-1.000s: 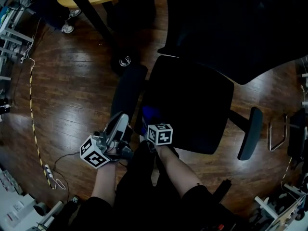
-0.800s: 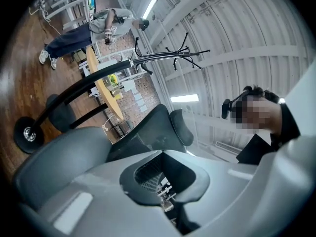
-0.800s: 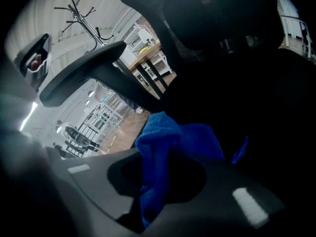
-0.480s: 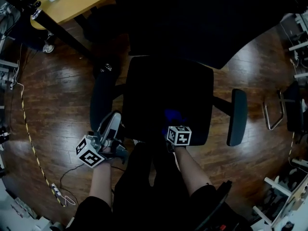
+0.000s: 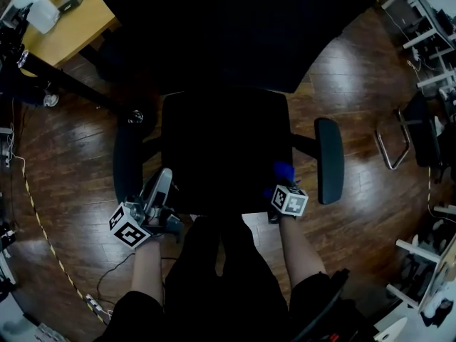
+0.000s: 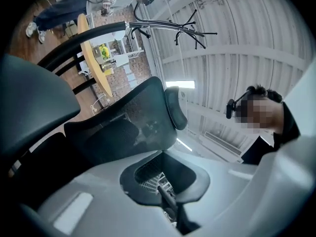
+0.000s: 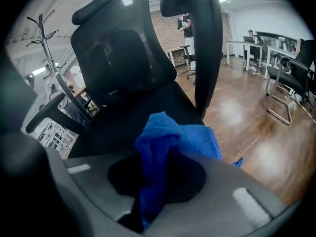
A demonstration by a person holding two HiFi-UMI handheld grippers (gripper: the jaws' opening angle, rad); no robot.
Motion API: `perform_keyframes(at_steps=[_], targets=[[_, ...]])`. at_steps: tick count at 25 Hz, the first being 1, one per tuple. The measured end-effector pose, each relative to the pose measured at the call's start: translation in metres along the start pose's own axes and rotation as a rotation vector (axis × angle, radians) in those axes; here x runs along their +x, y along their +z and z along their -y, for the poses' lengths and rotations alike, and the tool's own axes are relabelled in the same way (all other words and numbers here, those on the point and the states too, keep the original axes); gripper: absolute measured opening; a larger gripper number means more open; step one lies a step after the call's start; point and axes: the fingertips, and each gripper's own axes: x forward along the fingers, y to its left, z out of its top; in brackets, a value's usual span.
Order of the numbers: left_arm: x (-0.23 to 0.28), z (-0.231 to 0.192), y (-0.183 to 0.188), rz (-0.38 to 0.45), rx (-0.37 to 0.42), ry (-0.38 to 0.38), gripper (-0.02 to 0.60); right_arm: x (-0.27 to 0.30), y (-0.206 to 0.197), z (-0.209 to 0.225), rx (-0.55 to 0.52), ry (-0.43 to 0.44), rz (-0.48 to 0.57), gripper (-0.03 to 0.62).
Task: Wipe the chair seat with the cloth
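The right claw (image 5: 279, 184) grips the blue cloth (image 5: 283, 170) at the front right corner of the chair seat (image 5: 221, 148), apparently to drag it across, while the left claw (image 5: 163, 179), closed on nothing, hangs clear by the seat's left edge.
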Motion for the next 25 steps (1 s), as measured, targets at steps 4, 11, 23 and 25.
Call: perform_keyframes(at_steps=[4,11,23,25], targets=[[0.003,0.004,0.003,-0.008,0.0,-0.011,0.0,0.0,0.007,-0.009,0.045,0.004,0.01,0.06],[0.012,0.058,0.024,-0.005,-0.033,-0.075,0.0,-0.076,0.101,-0.157,0.059,0.412,0.229,0.06],[0.057,0.186,0.039,-0.151,0.081,-0.261,0.0,-0.277,0.22,-0.279,0.036,0.784,0.508,0.06],[0.051,0.187,0.035,-0.15,0.051,-0.252,0.0,-0.283,0.214,-0.281,0.049,0.808,0.514,0.058]])
